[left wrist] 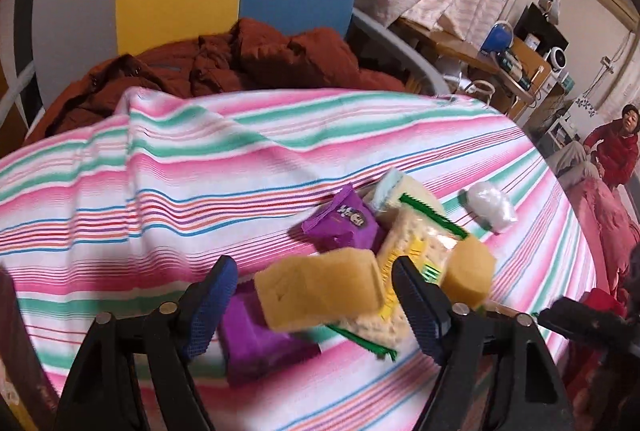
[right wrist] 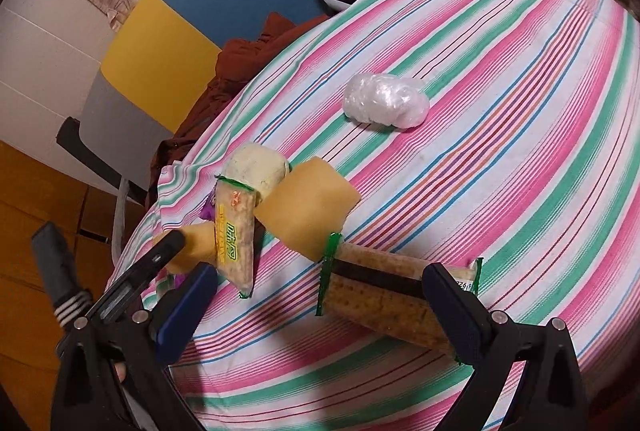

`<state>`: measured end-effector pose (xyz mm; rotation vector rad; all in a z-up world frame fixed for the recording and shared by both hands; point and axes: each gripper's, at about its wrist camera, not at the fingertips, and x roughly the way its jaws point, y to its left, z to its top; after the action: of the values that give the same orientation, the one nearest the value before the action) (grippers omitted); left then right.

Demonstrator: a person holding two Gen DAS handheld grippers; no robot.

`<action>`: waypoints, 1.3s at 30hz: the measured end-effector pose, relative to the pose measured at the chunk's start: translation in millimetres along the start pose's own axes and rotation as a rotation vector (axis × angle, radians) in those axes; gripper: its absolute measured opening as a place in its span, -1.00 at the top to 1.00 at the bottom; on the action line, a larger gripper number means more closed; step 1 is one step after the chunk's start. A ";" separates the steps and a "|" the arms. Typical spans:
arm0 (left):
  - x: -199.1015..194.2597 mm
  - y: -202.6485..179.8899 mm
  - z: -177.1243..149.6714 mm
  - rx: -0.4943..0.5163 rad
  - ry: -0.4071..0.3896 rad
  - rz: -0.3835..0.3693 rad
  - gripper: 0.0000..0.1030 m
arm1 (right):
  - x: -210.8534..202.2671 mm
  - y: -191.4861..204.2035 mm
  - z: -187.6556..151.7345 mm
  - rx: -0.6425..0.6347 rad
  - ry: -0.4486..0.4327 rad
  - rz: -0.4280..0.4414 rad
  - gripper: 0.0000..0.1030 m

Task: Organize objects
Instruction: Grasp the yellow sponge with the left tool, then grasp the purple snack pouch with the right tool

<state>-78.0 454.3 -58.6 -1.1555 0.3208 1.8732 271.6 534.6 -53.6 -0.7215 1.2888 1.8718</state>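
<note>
Your left gripper (left wrist: 314,297) wide around a yellow sponge block (left wrist: 320,289), your right gripper (right wrist: 332,301) wide over a cracker packet (right wrist: 384,301), striped tablecloth (right wrist: 500,191) beneath

left claw (left wrist: 314,293): black arms | blue pads (left wrist: 420,315) | silver screws

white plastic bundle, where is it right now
The white plastic bundle lies alone on the striped tablecloth, beyond the snack pile and apart from it; in the left wrist view it sits right of the pile.
</note>
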 end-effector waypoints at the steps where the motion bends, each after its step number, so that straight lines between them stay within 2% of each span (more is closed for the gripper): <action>1: 4.8 -0.1 0.0 0.006 0.009 -0.006 -0.23 | 0.2 -0.1 0.0 -0.001 0.000 -0.002 -0.99; 5: -2.0 -3.3 -7.1 0.052 -0.030 -0.032 -0.04 | -0.4 -1.2 0.2 -0.002 -0.004 -0.010 -0.99; 9: -38.5 -6.8 -25.8 0.088 -0.115 -0.044 -0.03 | -2.4 0.1 0.4 -0.010 -0.015 -0.008 -0.99; 12: -75.8 -9.3 -53.5 0.117 -0.171 -0.052 -0.03 | -4.3 4.0 0.2 -0.031 -0.027 -0.007 -0.99; 16: -100.7 -16.1 -103.0 0.163 -0.171 -0.038 -0.03 | -5.3 12.5 -1.8 -0.074 -0.029 0.005 -0.99; 19: -102.9 -19.8 -136.4 0.190 -0.159 -0.014 -0.03 | -9.0 26.5 -6.1 -0.143 -0.045 0.048 -0.99; 21: -96.9 -19.3 -152.1 0.192 -0.125 -0.006 -0.03 | -7.3 38.6 -11.4 -0.203 -0.032 0.065 -0.99; 23: -94.5 -17.8 -161.3 0.191 -0.123 0.003 -0.02 | -4.5 49.9 -16.5 -0.258 -0.014 0.077 -0.99; 25: -100.2 -17.8 -164.9 0.208 -0.135 -0.009 0.00 | 0.4 64.5 -23.3 -0.326 0.012 0.074 -0.94; 27: -108.7 -14.2 -164.7 0.199 -0.148 -0.029 0.00 | 7.6 80.5 -29.5 -0.385 0.051 0.081 -0.77; 30: -122.2 -7.5 -167.5 0.179 -0.170 -0.041 0.00 | 22.3 109.1 -38.9 -0.476 0.100 0.076 -0.63; 35: -144.3 7.4 -170.3 0.134 -0.198 -0.048 0.00 | 60.7 154.8 -47.7 -0.585 0.164 0.070 -0.54; 39: -162.8 18.9 -172.0 0.099 -0.224 -0.049 0.00 | 101.2 185.1 -52.2 -0.657 0.183 -0.003 -0.50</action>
<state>36.7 249.6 -21.1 -0.8704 0.2546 1.9004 64.0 470.3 -53.2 -1.2489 0.7525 2.2851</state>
